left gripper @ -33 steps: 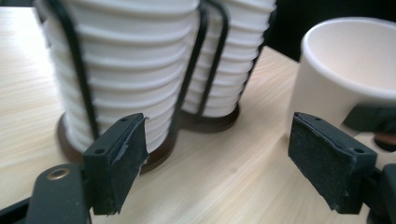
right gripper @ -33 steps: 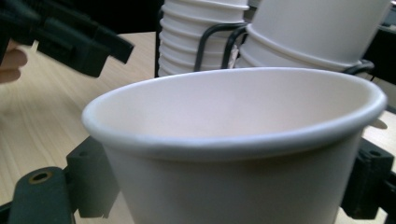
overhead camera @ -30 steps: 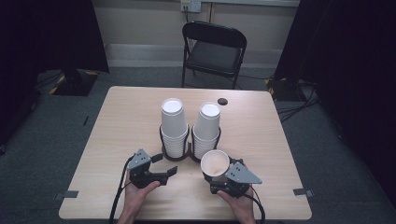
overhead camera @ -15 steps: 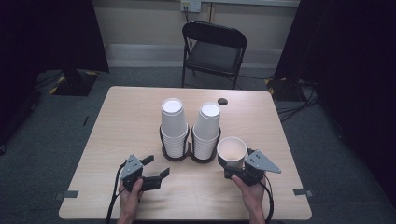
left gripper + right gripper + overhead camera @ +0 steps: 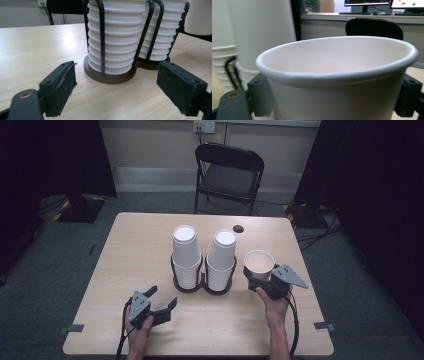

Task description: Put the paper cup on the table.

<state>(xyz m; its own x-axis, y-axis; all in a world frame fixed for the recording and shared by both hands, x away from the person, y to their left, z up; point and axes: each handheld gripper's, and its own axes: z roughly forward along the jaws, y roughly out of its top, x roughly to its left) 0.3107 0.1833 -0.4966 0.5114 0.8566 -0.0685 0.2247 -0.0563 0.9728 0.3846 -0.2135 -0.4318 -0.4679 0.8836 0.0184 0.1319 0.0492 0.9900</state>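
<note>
Together we worked at a wooden table (image 5: 125,270) seen from above, a gripper in each hand. Our right gripper (image 5: 260,280) pinched a single white paper cup (image 5: 258,264) between its jaws, upright with its open mouth up, just to the right of two stacks of cups (image 5: 205,257) in a black wire holder (image 5: 202,287). Holding it by the sides likely kept the rim free and the cup level, apart from the stacks. Our left gripper (image 5: 162,300) rested low near the table's front edge with its jaws spread wide and holding nothing, pointed toward the holder's base, probably ready to steady it. Behind the table stood a black folding chair (image 5: 227,175).
</note>
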